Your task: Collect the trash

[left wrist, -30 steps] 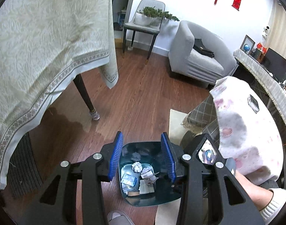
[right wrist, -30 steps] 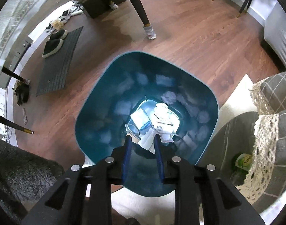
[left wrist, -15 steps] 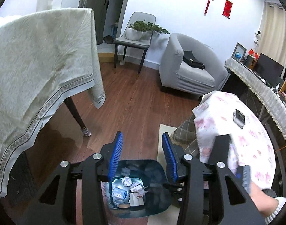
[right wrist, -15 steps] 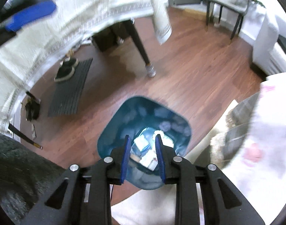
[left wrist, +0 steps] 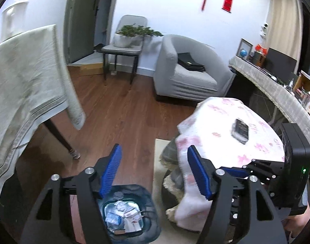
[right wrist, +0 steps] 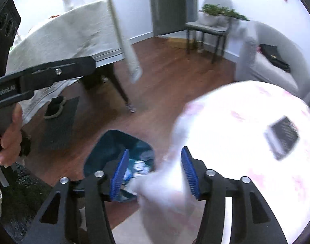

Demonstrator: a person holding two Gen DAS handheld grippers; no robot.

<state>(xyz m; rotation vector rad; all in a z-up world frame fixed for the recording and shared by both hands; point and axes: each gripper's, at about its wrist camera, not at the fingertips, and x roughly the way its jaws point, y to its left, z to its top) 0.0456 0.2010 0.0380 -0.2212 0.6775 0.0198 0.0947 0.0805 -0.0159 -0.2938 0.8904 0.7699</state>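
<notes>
We've got both grippers, left (left wrist: 155,172) & right (right wrist: 153,174), jaws opening, empty, above trash bin (left wrist: 149,199) w/ paper scraps.

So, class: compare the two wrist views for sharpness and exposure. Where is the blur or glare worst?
Left wrist view: fairly sharp; the trash bin and armchair read clearly, with slight smear on the big tablecloth. Right wrist view: heavy motion blur, and the round table's floral cloth is blown out white.
</notes>
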